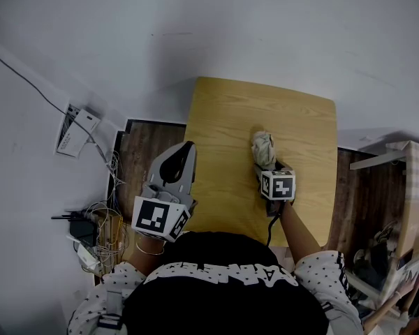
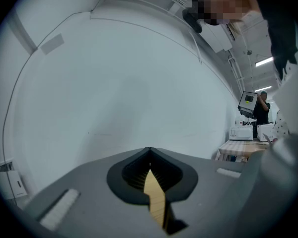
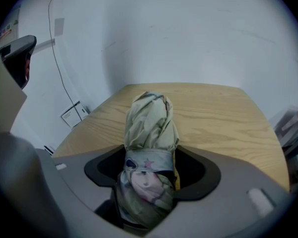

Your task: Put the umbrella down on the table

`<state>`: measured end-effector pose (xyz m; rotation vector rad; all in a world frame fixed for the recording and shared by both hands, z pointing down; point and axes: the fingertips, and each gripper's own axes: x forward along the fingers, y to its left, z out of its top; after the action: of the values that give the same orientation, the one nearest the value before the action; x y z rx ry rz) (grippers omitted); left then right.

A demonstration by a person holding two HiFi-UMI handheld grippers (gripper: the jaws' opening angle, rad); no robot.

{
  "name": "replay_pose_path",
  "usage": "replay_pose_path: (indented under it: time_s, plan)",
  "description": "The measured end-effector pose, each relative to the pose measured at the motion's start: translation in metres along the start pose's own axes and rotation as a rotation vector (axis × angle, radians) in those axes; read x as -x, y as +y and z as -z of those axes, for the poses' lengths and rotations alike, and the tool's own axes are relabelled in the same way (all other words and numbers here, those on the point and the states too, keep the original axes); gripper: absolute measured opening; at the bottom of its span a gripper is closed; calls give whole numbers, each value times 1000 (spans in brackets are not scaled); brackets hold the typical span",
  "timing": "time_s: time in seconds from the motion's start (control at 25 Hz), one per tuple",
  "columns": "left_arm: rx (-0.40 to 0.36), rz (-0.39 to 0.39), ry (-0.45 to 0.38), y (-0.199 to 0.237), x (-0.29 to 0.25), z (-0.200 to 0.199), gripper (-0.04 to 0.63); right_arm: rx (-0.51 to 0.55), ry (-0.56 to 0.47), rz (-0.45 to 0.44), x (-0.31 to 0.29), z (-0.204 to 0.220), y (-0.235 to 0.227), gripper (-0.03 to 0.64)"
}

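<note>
Closest in the head view is the person's black top, with dotted sleeves on both sides. The left hand, a thin bangle at its wrist, holds the left gripper off the table's left edge, over the dark wooden floor. Its jaws are drawn together, and in the left gripper view only a thin slit remains between them, with pale wood showing through and nothing caught inside. The right gripper is tilted down over the table. Its jaws stand wide apart with the umbrella lying between them. In the right gripper view dark gaps show on both sides of the bundle where its strap crosses, so the pads are not pressing on it. The umbrella is folded, its pale green-cream fabric crumpled and bound by a printed strap bearing a small star. It points away from the person along the middle of the light wooden tabletop. Its rear part sits in the jaws and its far end is low over the wood, though whether that end touches cannot be told. Left of the table, a tangle of cables lies near the wall. Further off, a white leaflet is fixed low on the white wall. At the far right, a second surface with a checked cloth stands well apart from the table.
</note>
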<state>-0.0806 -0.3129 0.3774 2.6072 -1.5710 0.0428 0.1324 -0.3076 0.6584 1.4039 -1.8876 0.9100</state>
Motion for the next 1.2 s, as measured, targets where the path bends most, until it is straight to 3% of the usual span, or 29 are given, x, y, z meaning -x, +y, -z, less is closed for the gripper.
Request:
replay_pose_path:
  time_s: [0.44, 0.64, 0.88, 1.12, 1.2]
  plan:
    - [0, 23, -15, -8, 2, -2, 2, 69, -157, 4, 22, -32, 9, 324]
    - [-1, 32, -22, -12, 7, -4, 2, 93, -197, 6, 33, -36, 14, 294]
    - [-7, 58, -28, -18, 8, -4, 2, 53, -286, 38, 50, -44, 7, 200]
    - [0, 85, -37, -26, 6, -6, 2, 11, -369, 85, 71, -51, -3, 27]
    - [2, 96, -37, -30, 7, -6, 2, 0, -390, 88, 79, -53, -3, 14]
